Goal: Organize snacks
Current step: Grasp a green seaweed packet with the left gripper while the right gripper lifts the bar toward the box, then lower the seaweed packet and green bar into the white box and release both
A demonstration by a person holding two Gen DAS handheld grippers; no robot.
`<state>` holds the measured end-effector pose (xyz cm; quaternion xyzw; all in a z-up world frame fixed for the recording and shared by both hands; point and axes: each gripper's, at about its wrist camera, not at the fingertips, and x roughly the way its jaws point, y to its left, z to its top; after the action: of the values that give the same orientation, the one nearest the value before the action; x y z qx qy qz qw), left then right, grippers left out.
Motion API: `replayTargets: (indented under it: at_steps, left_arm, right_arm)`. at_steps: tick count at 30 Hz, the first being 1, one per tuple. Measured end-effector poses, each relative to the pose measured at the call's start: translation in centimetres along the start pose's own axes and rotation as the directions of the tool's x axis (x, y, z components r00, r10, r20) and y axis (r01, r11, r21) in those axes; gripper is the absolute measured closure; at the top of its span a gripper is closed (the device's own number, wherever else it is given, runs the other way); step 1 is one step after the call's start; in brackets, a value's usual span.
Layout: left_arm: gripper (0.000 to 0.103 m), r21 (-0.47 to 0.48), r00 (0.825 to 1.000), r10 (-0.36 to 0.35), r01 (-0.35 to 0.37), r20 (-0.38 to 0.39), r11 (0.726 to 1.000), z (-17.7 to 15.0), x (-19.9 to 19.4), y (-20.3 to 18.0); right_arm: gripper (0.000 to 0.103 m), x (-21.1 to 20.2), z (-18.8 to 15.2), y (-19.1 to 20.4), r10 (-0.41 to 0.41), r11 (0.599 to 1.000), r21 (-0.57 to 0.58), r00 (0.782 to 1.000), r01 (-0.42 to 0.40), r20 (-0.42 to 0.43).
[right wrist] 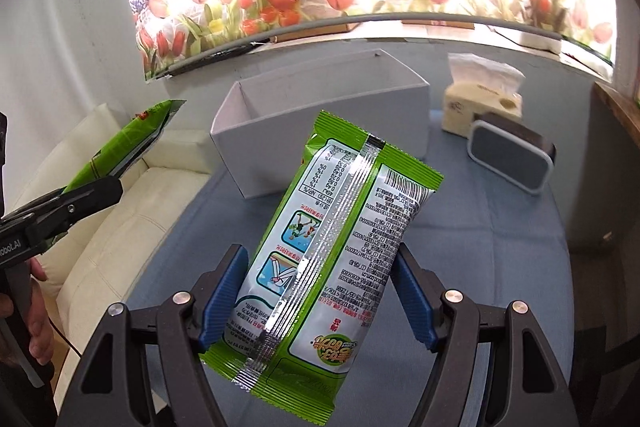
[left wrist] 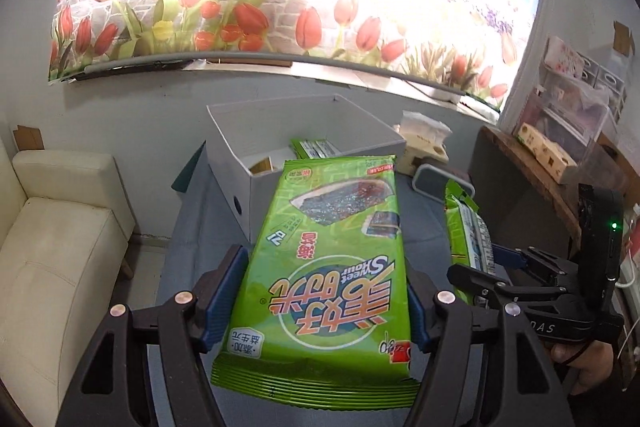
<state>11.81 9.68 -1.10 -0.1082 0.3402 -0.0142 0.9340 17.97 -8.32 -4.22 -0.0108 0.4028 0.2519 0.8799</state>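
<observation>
My left gripper (left wrist: 326, 267) is shut on a green seaweed snack packet (left wrist: 328, 259), front side up, held above the blue table in front of a white open box (left wrist: 248, 163). Another green packet (left wrist: 314, 148) lies inside the box. My right gripper (right wrist: 320, 267) is shut on a second green packet (right wrist: 336, 247), back side with barcode showing, tilted, above the table before the same box (right wrist: 320, 139). The right gripper and its packet (left wrist: 466, 227) show at the right of the left wrist view; the left one's packet (right wrist: 128, 147) shows at the left of the right wrist view.
A tissue pack (right wrist: 484, 99) and a grey-rimmed black speaker (right wrist: 512, 159) stand on the blue table (right wrist: 500, 247) right of the box. A cream sofa (left wrist: 60, 239) is on the left. A wooden shelf with boxes (left wrist: 560, 155) is at the right.
</observation>
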Motion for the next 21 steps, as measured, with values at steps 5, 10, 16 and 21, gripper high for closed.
replayTargets:
  at_steps: [5, 10, 16, 21]
  left_arm:
    - [0.03, 0.025, 1.0, 0.002, -0.002, 0.024, 1.0, 3.8, 3.0, 0.2]
    - [0.03, 0.029, 0.999, 0.009, -0.01, 0.049, 1.0, 9.0, 6.0, 1.0]
    - [0.03, 0.034, 0.998, 0.048, -0.05, 0.033, 0.998, 14.6, 11.3, 2.8]
    - [0.03, -0.005, 0.999, 0.035, -0.035, -0.025, 0.999, 16.5, 15.8, 4.6]
  right_arm:
    - [0.026, 2.3, 5.0, 0.7, -0.001, 0.999, -0.052, 1.0, 0.001, 0.012]
    - [0.026, 4.9, 11.0, 0.6, 0.019, 0.996, -0.093, 0.999, -0.015, 0.044]
    - [0.026, 10.1, 17.8, -0.6, 0.071, 0.99, -0.12, 0.997, -0.069, 0.013]
    - [0.026, 14.0, 20.9, -1.8, 0.035, 0.991, -0.131, 0.999, -0.034, -0.001]
